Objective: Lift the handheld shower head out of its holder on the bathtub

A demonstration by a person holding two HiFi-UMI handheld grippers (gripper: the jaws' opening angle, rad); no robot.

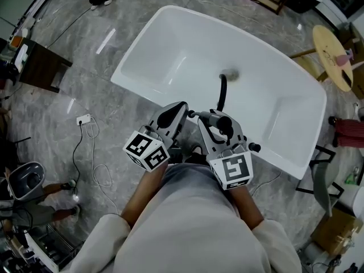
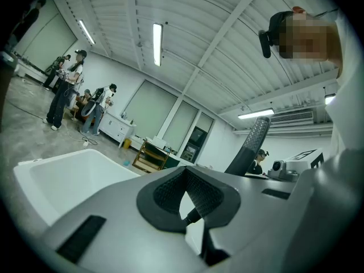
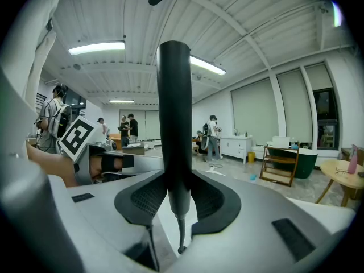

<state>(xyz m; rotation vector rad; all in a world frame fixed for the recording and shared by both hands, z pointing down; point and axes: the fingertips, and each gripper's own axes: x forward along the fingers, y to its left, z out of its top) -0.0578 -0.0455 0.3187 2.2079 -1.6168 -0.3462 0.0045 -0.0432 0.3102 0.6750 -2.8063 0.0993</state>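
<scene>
Right gripper view: the right gripper (image 3: 180, 205) clamps the upright shower head (image 3: 173, 124) between its 2 jaws. Lift judged underway. The left gripper (image 2: 186, 201) is closed and empty.

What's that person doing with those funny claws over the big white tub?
A person stands at the white bathtub with a gripper in each hand. The right gripper is clamped on the black shower head, holding it upright, and its hose runs back toward the tub. The left gripper is shut on nothing and sits right beside it.
</scene>
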